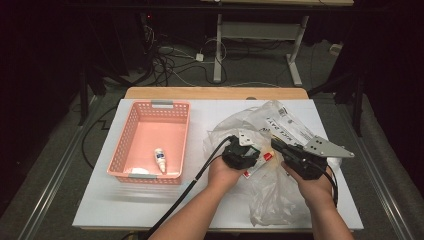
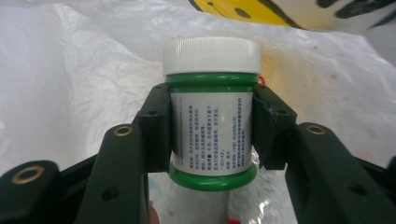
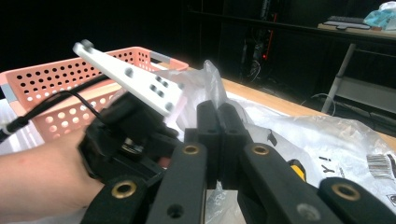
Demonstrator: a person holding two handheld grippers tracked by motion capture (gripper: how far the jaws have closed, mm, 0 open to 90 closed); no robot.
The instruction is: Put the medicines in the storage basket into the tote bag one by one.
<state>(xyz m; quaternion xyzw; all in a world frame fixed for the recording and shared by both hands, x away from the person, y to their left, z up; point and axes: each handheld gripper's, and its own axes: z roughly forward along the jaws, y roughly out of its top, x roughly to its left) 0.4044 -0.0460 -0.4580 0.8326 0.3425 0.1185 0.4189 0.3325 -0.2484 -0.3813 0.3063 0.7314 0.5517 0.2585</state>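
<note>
Basket of pink perforated plastic (image 1: 150, 135) lies at nine o'clock from the left gripper (image 2: 211, 135), clamped on an upright green white-capped jar (image 2: 211, 112) (right gripper (image 3: 217, 140) pinches thin plastic bag (image 3: 322, 140)).

- Basket (image 1: 150, 125) is set on the table (image 1: 100, 200), left side; a small bottle (image 1: 160, 160) is laid inside, near its front wall.
- Plastic bag (image 1: 280, 195) is spread right of the basket.

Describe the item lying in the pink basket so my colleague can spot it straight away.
Find the pink basket on the white table's left side. Near its front wall lies a small white bottle, apart from a pale object, unclear, in the front corner.
</note>
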